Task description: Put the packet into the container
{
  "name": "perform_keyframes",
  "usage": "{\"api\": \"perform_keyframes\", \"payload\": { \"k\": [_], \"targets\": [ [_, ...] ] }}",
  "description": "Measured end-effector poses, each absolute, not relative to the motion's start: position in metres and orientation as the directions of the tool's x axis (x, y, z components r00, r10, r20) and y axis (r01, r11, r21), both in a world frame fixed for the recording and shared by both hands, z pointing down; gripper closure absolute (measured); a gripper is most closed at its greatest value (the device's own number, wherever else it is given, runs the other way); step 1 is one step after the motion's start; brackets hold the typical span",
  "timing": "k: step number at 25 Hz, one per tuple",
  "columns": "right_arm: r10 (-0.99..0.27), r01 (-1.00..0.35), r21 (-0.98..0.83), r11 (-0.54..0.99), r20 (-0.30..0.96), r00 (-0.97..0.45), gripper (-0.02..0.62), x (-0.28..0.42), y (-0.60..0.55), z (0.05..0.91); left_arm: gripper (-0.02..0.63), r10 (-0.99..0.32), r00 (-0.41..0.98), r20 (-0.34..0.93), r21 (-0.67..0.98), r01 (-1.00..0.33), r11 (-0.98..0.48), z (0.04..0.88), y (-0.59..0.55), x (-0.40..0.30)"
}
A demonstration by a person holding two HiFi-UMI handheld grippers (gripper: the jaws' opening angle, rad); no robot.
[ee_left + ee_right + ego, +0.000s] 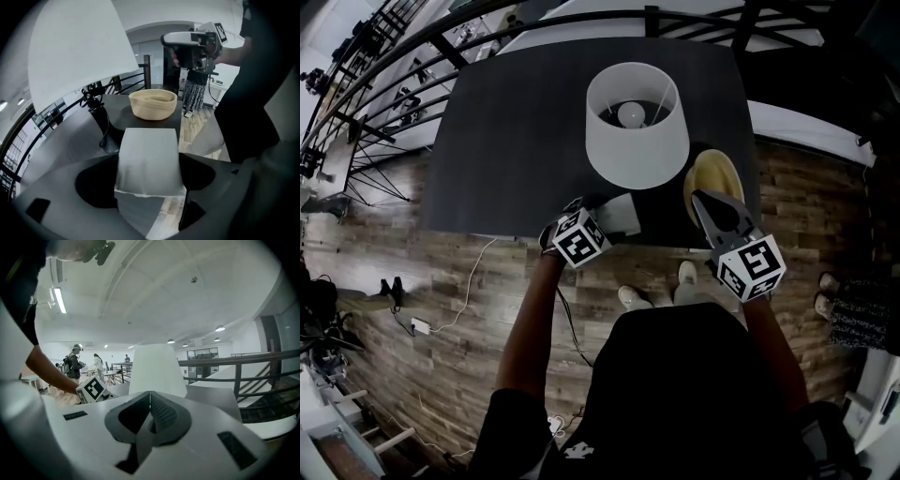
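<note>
A pale grey packet [149,157] is clamped between the jaws of my left gripper [148,183], which is shut on it. In the head view this packet [622,214] hangs over the near edge of the dark table [516,141], just ahead of the left gripper [602,221]. The container is a tan bowl [153,103] standing on the table beyond the packet, and it looks empty. In the head view the bowl [714,173] is at the right, with my right gripper [701,201] over its near side. The right gripper [149,405] is shut with nothing in it.
A table lamp with a wide white shade [636,127] stands mid-table, left of the bowl; its dark base and cord [106,138] sit close to the packet's left. A black railing [394,66] runs behind the table. Wooden floor [450,309] lies below the near edge.
</note>
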State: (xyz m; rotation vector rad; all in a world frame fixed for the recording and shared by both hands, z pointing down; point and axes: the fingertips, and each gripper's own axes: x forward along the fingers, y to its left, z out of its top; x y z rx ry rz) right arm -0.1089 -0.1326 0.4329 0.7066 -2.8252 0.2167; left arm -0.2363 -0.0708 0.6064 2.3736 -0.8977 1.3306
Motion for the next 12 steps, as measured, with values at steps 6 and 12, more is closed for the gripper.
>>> {"api": "perform_keyframes", "payload": {
  "k": [6,12],
  "targets": [
    [-0.468,-0.497,-0.094,0.862,0.227,-0.854,0.591,-0.101,-0.136,0.428,0.199,-0.353,0.443,0.824,-0.037,-0.58,-0.814,0.587,-0.076,-0.198],
    [-0.502,-0.529,-0.104,0.842,0.208,-0.84,0.591,-0.086,-0.14,0.424,0.199,-0.324,0.457,0.828,-0.036,-0.534,-0.845,0.579,-0.076,-0.171]
  ]
}}
